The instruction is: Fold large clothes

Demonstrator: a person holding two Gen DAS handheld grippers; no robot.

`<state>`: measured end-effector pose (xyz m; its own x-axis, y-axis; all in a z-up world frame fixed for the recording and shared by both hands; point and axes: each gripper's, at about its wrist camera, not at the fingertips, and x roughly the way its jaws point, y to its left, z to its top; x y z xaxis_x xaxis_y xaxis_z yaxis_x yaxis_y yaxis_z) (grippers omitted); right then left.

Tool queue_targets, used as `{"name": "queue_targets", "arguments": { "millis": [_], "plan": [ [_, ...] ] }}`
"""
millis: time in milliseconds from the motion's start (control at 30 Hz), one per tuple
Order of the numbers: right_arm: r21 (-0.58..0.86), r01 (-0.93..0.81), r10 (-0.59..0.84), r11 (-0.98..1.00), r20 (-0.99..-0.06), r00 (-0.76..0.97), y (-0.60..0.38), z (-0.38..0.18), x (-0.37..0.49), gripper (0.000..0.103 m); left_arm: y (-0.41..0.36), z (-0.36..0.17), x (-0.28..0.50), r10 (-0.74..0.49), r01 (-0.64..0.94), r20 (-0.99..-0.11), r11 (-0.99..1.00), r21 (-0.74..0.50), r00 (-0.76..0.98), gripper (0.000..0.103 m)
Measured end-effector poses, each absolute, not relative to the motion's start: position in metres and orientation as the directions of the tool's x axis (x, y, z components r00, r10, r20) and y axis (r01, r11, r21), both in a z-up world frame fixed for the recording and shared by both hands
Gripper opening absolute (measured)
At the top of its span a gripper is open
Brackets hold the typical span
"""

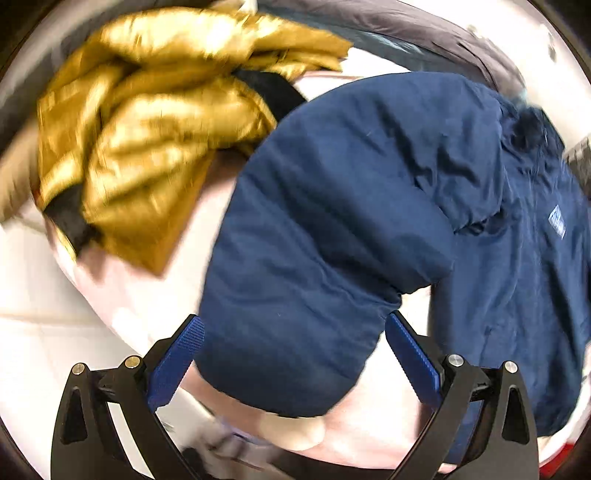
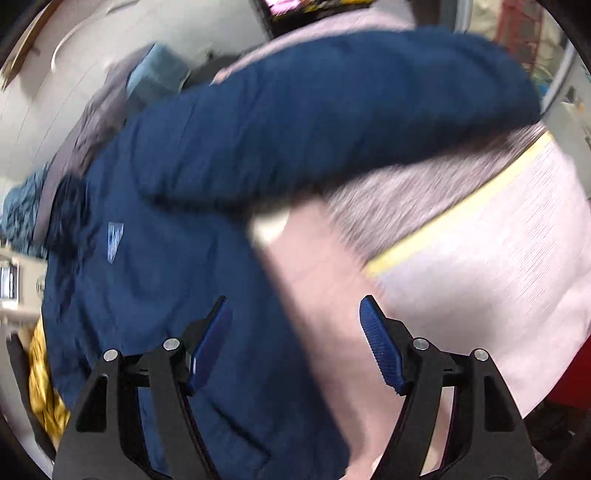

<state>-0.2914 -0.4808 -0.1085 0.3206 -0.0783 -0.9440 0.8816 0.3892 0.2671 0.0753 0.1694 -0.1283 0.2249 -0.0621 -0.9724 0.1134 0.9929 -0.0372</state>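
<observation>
A navy blue padded jacket (image 1: pixel 332 206) lies spread on a pale pink surface (image 1: pixel 122 295). In the left wrist view its puffy sleeve runs toward me and its cuff end sits between the open fingers of my left gripper (image 1: pixel 293 332), which does not clamp it. In the right wrist view the jacket (image 2: pixel 177 266) fills the left half, with its other sleeve (image 2: pixel 332 110) stretched across the top. My right gripper (image 2: pixel 295 317) is open and empty over the jacket's side edge and the pink surface (image 2: pixel 314 295).
A shiny gold puffer jacket (image 1: pixel 147 129) lies crumpled at the upper left of the left view, and shows at the lower left of the right view (image 2: pixel 40 387). A grey garment (image 1: pixel 406 33) lies beyond the blue jacket. A grey cloth with a yellow stripe (image 2: pixel 443 214) lies at the right.
</observation>
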Motion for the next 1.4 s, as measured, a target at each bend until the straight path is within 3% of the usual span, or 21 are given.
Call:
{"name": "queue_targets", "arguments": {
  "millis": [67,167,267,433,533,600,767,900,967,1033,1100,1200,1300,1400],
  "plan": [
    [0.270,0.877,-0.049,0.397,-0.948,0.314,-0.471,-0.118,-0.287,0.071,0.176,-0.146,0.076,-0.073,0.063,-0.981,0.996,-0.062,0.180,0.097],
    [0.282,0.874,-0.016,0.395,-0.949,0.313,-0.456,-0.126,-0.281,0.071,0.185,-0.153,0.067,0.011,0.002,-0.971,1.000,0.012,0.239,0.095],
    [0.270,0.872,-0.036,0.409,-0.950,0.311,-0.446,-0.122,-0.285,0.071,0.206,-0.158,0.060,-0.023,-0.078,-0.960,0.996,-0.046,0.279,0.097],
    [0.270,0.881,-0.011,0.388,-0.955,0.297,-0.440,-0.126,-0.290,0.072,0.232,-0.201,0.061,-0.105,-0.236,-0.984,0.962,-0.137,0.145,0.094],
    [0.282,0.889,0.017,0.362,-0.955,0.296,-0.437,-0.132,-0.291,0.072,0.219,-0.208,0.066,-0.112,-0.232,-0.986,0.963,-0.139,0.127,0.068],
    [0.290,0.887,0.032,0.359,-0.954,0.299,-0.432,-0.134,-0.291,0.072,0.204,-0.198,0.073,-0.122,-0.172,-0.983,0.974,-0.145,0.139,0.031],
    [0.261,0.879,0.013,0.399,-0.960,0.279,-0.424,-0.131,-0.287,0.072,0.156,-0.107,0.097,-0.050,0.051,-0.910,0.998,-0.032,0.412,0.023],
    [0.270,0.883,0.027,0.385,-0.959,0.282,-0.424,-0.133,-0.295,0.072,0.142,-0.021,0.136,-0.036,0.073,-0.792,0.997,0.011,0.609,0.023],
    [0.279,0.884,0.036,0.376,-0.957,0.287,-0.424,-0.135,-0.298,0.072,0.142,0.013,0.159,-0.038,0.079,-0.742,0.997,0.021,0.670,0.023],
    [0.289,0.884,0.041,0.367,-0.955,0.295,-0.424,-0.134,-0.303,0.072,0.138,0.031,0.179,-0.015,0.090,-0.721,0.994,0.065,0.693,0.032],
    [0.302,0.883,0.048,0.359,-0.951,0.306,-0.425,-0.134,-0.306,0.072,0.131,0.033,0.204,0.065,0.073,-0.722,0.985,0.159,0.688,0.064],
    [0.316,0.883,0.053,0.347,-0.947,0.318,-0.427,-0.135,-0.311,0.072,0.122,0.035,0.201,0.113,0.053,-0.698,0.976,0.212,0.707,0.092],
    [0.331,0.885,0.055,0.328,-0.942,0.332,-0.428,-0.134,-0.323,0.072,0.114,0.033,0.176,0.051,0.087,-0.705,0.983,0.159,0.708,0.097],
    [0.337,0.886,0.067,0.318,-0.940,0.333,-0.427,-0.137,-0.332,0.072,0.105,0.017,0.152,-0.093,0.207,-0.764,0.977,0.055,0.639,0.097]
  ]
}}
